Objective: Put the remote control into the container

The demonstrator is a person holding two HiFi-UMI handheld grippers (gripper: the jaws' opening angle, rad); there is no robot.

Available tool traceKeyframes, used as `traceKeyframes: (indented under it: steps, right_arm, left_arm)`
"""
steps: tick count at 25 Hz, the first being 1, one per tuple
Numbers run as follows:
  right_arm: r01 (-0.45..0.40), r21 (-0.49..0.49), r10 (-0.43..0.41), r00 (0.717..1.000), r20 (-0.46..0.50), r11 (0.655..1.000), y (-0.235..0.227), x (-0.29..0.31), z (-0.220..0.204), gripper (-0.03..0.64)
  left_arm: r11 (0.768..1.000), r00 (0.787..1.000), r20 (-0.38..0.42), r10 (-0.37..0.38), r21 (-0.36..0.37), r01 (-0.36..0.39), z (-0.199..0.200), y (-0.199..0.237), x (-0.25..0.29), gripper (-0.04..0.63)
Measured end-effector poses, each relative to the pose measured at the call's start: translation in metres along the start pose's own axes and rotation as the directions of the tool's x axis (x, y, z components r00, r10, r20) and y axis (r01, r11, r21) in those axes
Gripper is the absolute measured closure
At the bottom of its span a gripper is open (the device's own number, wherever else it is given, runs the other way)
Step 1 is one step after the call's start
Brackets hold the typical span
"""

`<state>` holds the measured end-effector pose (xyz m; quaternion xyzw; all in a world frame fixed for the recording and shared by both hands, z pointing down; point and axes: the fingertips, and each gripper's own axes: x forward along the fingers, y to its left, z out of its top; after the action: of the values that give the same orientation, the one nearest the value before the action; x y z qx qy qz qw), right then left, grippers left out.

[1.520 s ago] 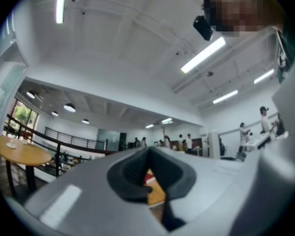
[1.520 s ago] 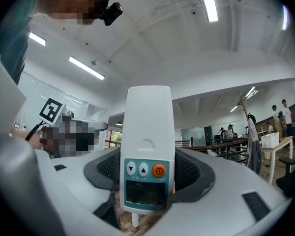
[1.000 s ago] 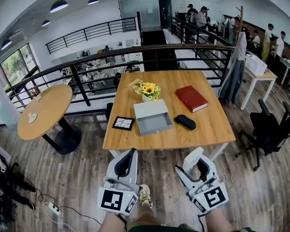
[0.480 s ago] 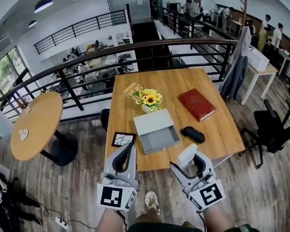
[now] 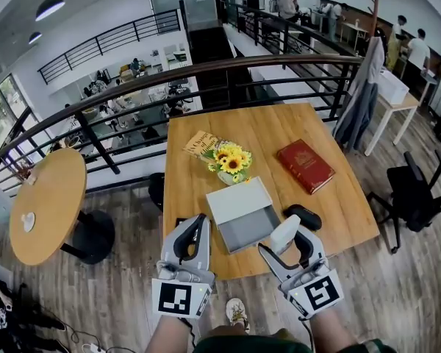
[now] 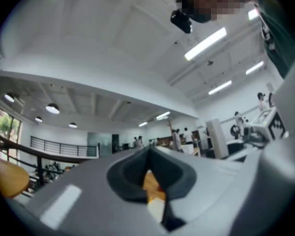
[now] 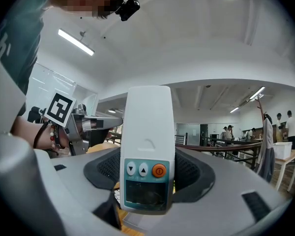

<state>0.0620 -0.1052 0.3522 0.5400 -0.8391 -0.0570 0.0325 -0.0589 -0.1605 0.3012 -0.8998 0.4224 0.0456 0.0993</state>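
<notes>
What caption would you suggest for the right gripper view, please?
Right claw shut on a white remote control, its orange power button facing the camera.

Wood and plastic, mostly matt

I see the remote control (image 7: 147, 146) as smooth white plastic with a glossy dark window. The black pads (image 7: 191, 173) of the right gripper (image 5: 285, 235) beside it look finely textured and matt. Both it and the left gripper (image 6: 150, 171) have smooth pale-grey plastic shells. The table (image 5: 279, 123) is warm, satin-finished wood and the floor (image 5: 125, 271) is darker wood planks. The container (image 5: 242, 212) looks matt grey, the book (image 5: 305, 165) has a red cover with a slight sheen, and the railing (image 5: 206, 68) is dark, smooth metal.
</notes>
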Motion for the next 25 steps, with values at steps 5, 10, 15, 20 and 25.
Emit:
traceKeyframes:
  steps: [5,10,15,20,25]
  right_arm:
    - [0.021,-0.017,-0.022,0.999,-0.027,1.000,-0.007,0.031,-0.007,0.318]
    - [0.037,-0.028,-0.038,0.998,-0.045,0.999,-0.013,0.051,-0.013,0.318]
    - [0.046,-0.039,-0.048,0.998,-0.049,0.998,-0.018,0.060,-0.014,0.318]
    - [0.043,-0.054,-0.046,0.998,-0.049,0.998,-0.022,0.059,-0.014,0.318]
    - [0.045,-0.055,-0.048,0.997,-0.056,0.997,-0.026,0.056,-0.016,0.318]
  left_arm:
    - [1.000,1.000,-0.004,0.008,0.005,-0.007,-0.012,0.028,0.016,0.595]
    - [1.000,1.000,-0.010,-0.012,-0.008,0.012,-0.025,0.041,0.028,0.596]
    - [0.999,1.000,0.002,-0.012,-0.032,0.012,-0.026,0.048,0.039,0.597]
    - [0.999,1.000,0.009,-0.025,-0.025,0.026,-0.028,0.049,0.046,0.596]
    - [0.999,1.000,0.006,-0.026,-0.023,0.026,-0.030,0.045,0.050,0.597]
